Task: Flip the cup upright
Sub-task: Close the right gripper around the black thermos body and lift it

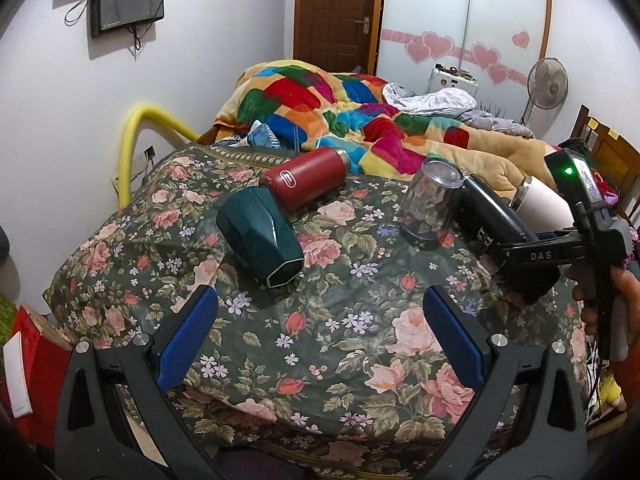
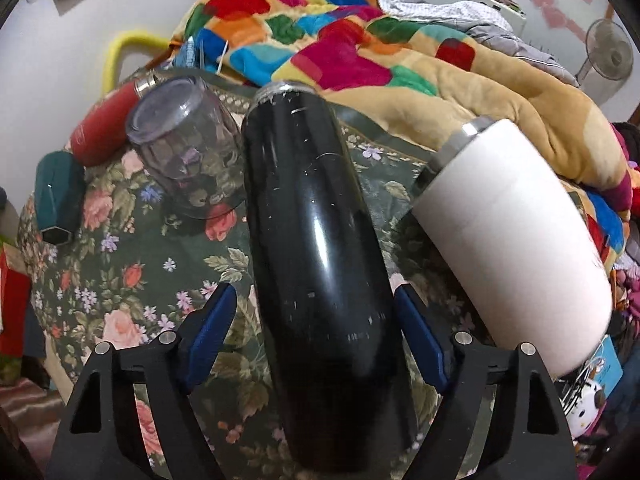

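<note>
Your right gripper (image 2: 316, 320) sits at the bottom centre of its view with its jaws spread on either side of the black cup (image 2: 316, 248), which lies on its side on the floral cloth (image 2: 132, 272); the pads look just clear of its wall, though contact cannot be told. Upper left of the black cup a clear cup (image 2: 184, 148) stands mouth-down, and to its right a white cup (image 2: 516, 236) lies tilted. Your left gripper (image 1: 320, 336) hangs at the bottom of its view, jaws wide apart and holding nothing. Above it, left of centre, lie a green cup (image 1: 260, 236) and a red bottle (image 1: 308, 178).
</note>
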A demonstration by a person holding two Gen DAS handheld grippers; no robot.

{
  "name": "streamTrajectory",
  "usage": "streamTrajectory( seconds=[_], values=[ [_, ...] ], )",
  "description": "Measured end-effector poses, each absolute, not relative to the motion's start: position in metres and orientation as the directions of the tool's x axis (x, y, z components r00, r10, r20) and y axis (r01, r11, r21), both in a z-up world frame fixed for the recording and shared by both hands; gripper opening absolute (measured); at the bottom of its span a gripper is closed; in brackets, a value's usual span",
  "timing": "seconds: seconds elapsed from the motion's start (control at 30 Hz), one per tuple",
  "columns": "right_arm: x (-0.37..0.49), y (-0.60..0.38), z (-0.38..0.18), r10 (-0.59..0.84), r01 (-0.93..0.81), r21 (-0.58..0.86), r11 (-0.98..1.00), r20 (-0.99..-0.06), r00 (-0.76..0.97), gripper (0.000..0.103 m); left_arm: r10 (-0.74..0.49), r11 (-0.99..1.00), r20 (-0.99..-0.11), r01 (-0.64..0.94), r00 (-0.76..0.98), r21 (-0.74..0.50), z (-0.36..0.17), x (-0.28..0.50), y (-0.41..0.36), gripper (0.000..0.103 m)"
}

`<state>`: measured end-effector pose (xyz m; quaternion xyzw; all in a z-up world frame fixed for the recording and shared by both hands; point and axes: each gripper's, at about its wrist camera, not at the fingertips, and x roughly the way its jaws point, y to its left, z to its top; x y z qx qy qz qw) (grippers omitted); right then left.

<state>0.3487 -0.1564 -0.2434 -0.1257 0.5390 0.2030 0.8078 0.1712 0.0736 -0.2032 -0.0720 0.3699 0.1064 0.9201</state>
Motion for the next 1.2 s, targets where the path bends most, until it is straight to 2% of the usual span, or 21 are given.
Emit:
streamTrajectory(
  seconds=[0.17,0.2,0.27,0.7,1.2],
  values=[
    [0.357,-0.15,-0.253,0.156,-0.471,-0.017,0.882,-0.933,0.325,0.077,0.143,0.965,-0.695,-0.254,0.704,-0.058,-0.202,0.171,0.075,0.103],
    [0.358,-0.149,-0.254,0.15,-0.472,-0.022,0.882,-0.934,0.325,0.075,0.144,0.965,-0.694,-0.255,0.706,-0.059,-0.201,0.171,0.075,0.103],
    [0.362,-0.148,-0.257,0.139,-0.472,-0.029,0.881,-0.938,0.317,0.065,0.146,0.965,-0.689,-0.255,0.71,-0.059,-0.199,0.169,0.075,0.103],
    [0.336,-0.162,-0.255,0.182,-0.441,0.041,0.897,-0.942,0.282,0.064,0.153,0.967,-0.652,-0.249,0.743,-0.056,-0.177,0.151,0.07,0.103],
    [0.269,-0.175,-0.165,0.265,-0.486,0.013,0.874,-0.851,0.454,0.064,0.139,0.973,-0.598,-0.221,0.79,-0.065,-0.149,0.12,0.056,0.103]
  ],
)
